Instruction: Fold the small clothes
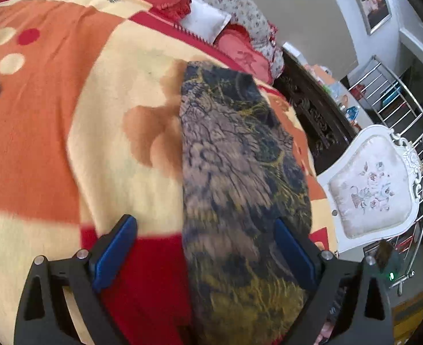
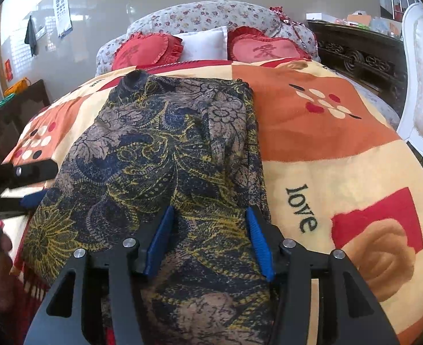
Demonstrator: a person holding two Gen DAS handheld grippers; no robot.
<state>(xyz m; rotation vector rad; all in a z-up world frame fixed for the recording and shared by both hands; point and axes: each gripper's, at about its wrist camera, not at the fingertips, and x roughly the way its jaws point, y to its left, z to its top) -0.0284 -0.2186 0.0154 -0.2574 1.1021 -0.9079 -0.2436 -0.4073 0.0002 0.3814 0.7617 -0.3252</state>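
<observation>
Both the right gripper (image 2: 210, 237) and left gripper (image 1: 205, 254) hover with jaws spread, pinching nothing, over the patterned garment (image 2: 165, 155) lying flat on the blanket (image 2: 326, 149); it looks thin, light and limp, best pinched at 1 near corner.

Bright, even daylight throughout, with no hard shadows on the blanket (image 2: 340, 143). Small ceiling spot glaring at the top of each view. Soft sheen on the pale wall (image 2: 110, 8) in the right wrist view. Strong fisheye bending at the edges, with black vignette in the corners. Left wrist view smeared by motion blur, worst over the patterned garment (image 1: 234, 172) and blanket (image 1: 39, 143). Right wrist view sharp at centre, print on the garment (image 2: 159, 149) crisp, only the left margin blurred and dark.
</observation>
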